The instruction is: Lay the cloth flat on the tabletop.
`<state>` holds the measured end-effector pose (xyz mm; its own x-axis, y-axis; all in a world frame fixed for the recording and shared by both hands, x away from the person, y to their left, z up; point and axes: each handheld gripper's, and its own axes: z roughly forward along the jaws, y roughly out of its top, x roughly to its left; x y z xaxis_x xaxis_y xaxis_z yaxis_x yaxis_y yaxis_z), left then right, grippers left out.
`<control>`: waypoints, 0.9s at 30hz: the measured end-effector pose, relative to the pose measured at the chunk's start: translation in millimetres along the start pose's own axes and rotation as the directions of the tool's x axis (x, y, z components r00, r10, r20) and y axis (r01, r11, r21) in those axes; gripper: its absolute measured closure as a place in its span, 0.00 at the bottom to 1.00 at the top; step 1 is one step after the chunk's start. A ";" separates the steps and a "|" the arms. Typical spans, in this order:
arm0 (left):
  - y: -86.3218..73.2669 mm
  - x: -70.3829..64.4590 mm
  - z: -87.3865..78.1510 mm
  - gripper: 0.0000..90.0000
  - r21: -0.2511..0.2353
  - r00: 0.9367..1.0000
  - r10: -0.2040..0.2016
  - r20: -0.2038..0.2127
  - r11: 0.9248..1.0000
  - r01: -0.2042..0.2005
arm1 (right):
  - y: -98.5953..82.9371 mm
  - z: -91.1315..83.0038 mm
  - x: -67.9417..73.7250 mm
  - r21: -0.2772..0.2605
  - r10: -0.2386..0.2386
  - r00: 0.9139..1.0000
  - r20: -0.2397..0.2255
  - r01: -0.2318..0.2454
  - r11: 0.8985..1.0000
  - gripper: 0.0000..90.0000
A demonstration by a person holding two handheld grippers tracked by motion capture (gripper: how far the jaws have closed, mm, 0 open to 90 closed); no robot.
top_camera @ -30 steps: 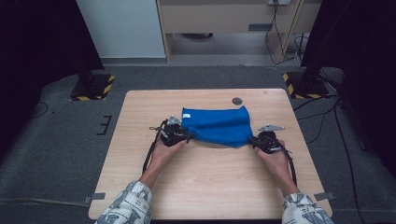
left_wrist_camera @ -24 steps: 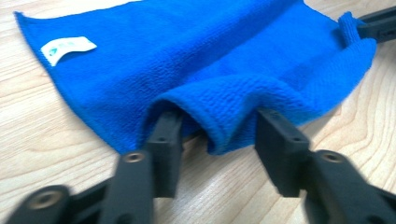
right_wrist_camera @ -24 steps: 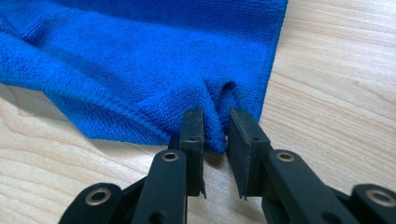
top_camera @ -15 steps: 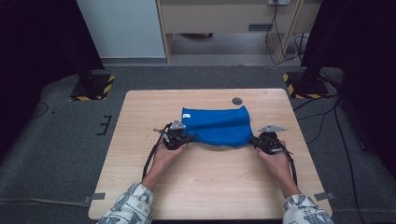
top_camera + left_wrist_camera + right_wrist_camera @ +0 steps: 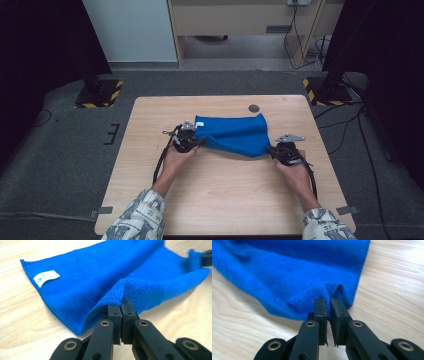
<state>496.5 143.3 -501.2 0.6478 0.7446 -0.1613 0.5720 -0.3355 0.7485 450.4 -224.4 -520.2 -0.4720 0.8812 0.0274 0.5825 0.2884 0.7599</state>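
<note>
The left gripper sits at the near left corner of the blue cloth, its jaws pinched tight on a bunched fold of the hem. In the left gripper view the corner rises off the table into the jaws, so the cloth tents up just ahead of them while the rest lies flat beyond. A small white label shows on the far edge, up and to the left of the jaws. The grip is taken at the very corner, probably so the cloth can be lifted and carried over as one sheet instead of crumpling.

Between the two grippers the near edge hangs in a shallow sag, raised a little from the wood, with the far half resting on the table. A small dark round mark lies beyond the cloth, apart from it.

The right gripper holds the near right corner the same way. In its own view the jaws clamp a small peak of cloth, a thin gap showing below the fabric they pinch. With both near corners held, this looks like a fold toward the far edge being set up.
</note>
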 end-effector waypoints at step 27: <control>3.8 5.0 27.2 0.99 0.068 1.000 0.000 -0.029 0.998 0.002 | 1.4 -2.2 -15.7 -0.028 0.049 0.998 0.024 -0.049 0.998 0.94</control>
<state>515.6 130.1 -516.7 0.6330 0.7609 -0.1426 0.6062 -0.3727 0.7026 457.1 -238.7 -518.1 -0.4267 0.9030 0.0494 0.5859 0.2344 0.7757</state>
